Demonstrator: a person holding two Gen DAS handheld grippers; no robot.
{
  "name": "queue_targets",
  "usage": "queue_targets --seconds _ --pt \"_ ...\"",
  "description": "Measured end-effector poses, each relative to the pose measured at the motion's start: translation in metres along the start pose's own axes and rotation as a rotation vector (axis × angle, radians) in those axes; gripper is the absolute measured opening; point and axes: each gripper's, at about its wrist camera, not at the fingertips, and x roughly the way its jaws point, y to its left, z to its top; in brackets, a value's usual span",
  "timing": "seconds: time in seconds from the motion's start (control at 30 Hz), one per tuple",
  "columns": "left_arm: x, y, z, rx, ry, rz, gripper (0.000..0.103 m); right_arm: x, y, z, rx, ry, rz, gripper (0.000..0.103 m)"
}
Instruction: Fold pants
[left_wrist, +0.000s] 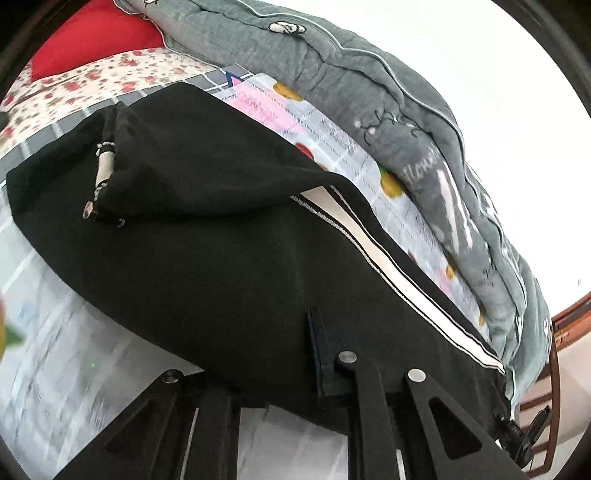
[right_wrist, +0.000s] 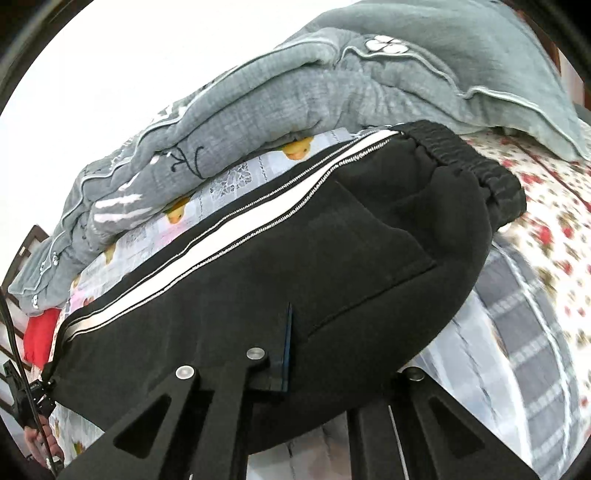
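Black pants (left_wrist: 207, 243) with a white side stripe (left_wrist: 388, 258) lie on a bed, and a drawstring with a metal tip (left_wrist: 99, 177) rests on top. In the right wrist view the pants (right_wrist: 295, 266) show the elastic waistband (right_wrist: 476, 162) and a pocket. My left gripper (left_wrist: 258, 354) is shut on the pants' near edge; one finger (left_wrist: 321, 350) lies on top of the cloth. My right gripper (right_wrist: 332, 354) is shut on the pants' near edge too, with one finger (right_wrist: 284, 350) on top and the other hidden under the fabric.
A rolled grey quilt (left_wrist: 369, 92) lies along the far side of the pants, also in the right wrist view (right_wrist: 295, 92). A red pillow (left_wrist: 92, 37) sits at the far left. The bed has a floral sheet (right_wrist: 554, 221) and a checked cover (left_wrist: 55, 332).
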Motion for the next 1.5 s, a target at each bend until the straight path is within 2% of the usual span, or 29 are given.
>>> queue_targets --seconds 0.3,0.5,0.6,0.63,0.67,0.7,0.73,0.9,1.03,1.17,1.3,1.43,1.5 --pt "-0.046 0.024 -0.057 -0.009 0.039 -0.046 0.014 -0.061 -0.028 -0.044 -0.013 0.011 -0.029 0.007" --pt "-0.060 0.033 -0.084 -0.056 0.070 -0.045 0.017 -0.081 -0.045 -0.075 -0.025 0.050 -0.083 0.010" --pt "-0.061 0.031 -0.091 -0.033 0.093 0.014 0.033 -0.082 -0.050 -0.087 -0.052 0.089 -0.123 0.018" --pt "-0.063 0.029 -0.094 -0.015 0.091 0.032 0.042 -0.087 -0.052 -0.090 -0.050 0.081 -0.120 0.024" --pt "-0.067 0.027 -0.098 0.011 0.085 0.048 0.056 -0.092 -0.054 -0.093 -0.048 0.075 -0.118 0.027" --pt "-0.071 0.026 -0.101 0.031 0.081 0.056 0.062 -0.098 -0.055 -0.096 -0.049 0.071 -0.128 0.031" --pt "-0.077 0.023 -0.106 0.064 0.073 0.061 0.067 -0.105 -0.057 -0.099 -0.053 0.067 -0.144 0.031" --pt "-0.094 0.017 -0.124 0.180 0.076 0.090 0.067 -0.128 -0.055 -0.102 -0.085 0.056 -0.185 0.031" --pt "-0.123 0.013 -0.134 0.251 0.007 0.099 0.067 -0.149 -0.042 -0.095 -0.087 0.017 -0.196 0.032" --pt "-0.148 0.011 -0.134 0.272 -0.061 0.079 0.067 -0.162 -0.012 -0.090 -0.121 -0.004 -0.174 0.032" --pt "-0.161 0.008 -0.130 0.297 -0.120 0.110 0.067 -0.164 0.031 -0.092 -0.205 -0.024 -0.177 0.032" --pt "-0.165 0.015 -0.123 0.274 -0.135 0.113 0.066 -0.163 0.066 -0.097 -0.258 -0.038 -0.128 0.039" --pt "-0.166 0.020 -0.121 0.261 -0.143 0.105 0.066 -0.162 0.083 -0.100 -0.287 -0.051 -0.118 0.040"
